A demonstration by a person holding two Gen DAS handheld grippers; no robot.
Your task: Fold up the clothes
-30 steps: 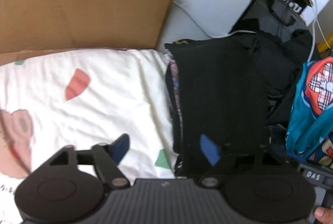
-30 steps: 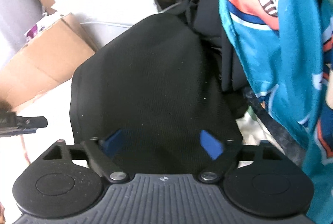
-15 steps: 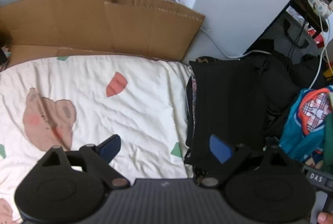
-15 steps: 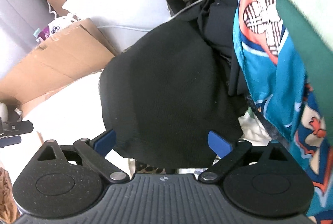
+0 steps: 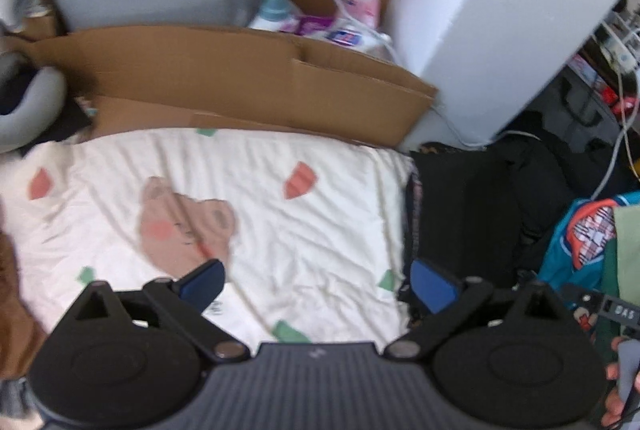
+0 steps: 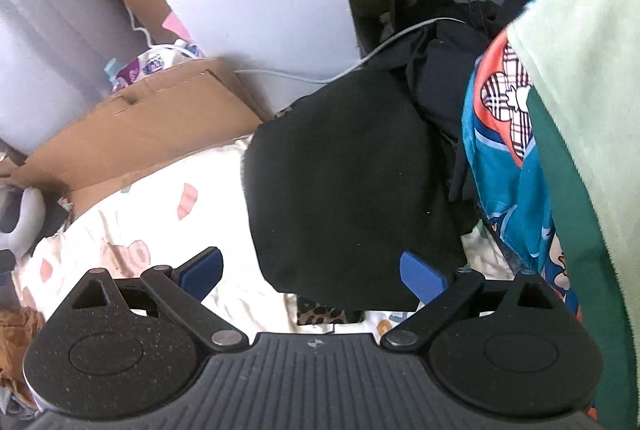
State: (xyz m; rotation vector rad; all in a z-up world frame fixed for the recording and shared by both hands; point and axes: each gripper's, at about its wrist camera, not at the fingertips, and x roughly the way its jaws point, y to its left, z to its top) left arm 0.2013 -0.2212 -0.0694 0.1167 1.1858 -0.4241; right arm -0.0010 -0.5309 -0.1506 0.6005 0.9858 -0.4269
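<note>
A folded black garment (image 6: 348,198) lies on top of a stack at the right edge of the cream bear-print blanket (image 5: 256,198); it also shows in the left wrist view (image 5: 464,214). A leopard-print piece (image 6: 320,312) sticks out under it. A teal cartoon shirt (image 6: 504,182) and a green garment (image 6: 584,78) hang at the right. My left gripper (image 5: 316,286) is open and empty above the blanket. My right gripper (image 6: 312,272) is open and empty above the near edge of the black garment.
A flattened cardboard box (image 5: 224,82) stands behind the blanket, with bottles and packets (image 5: 320,18) behind it. A white cabinet (image 5: 496,14) stands at the back right. Dark bags and clothes (image 5: 560,166) and white cables (image 6: 360,66) lie beyond the stack.
Both grippers have pulled back and up from the black garment, so more of the blanket and room shows. Both stayed open and empty.
</note>
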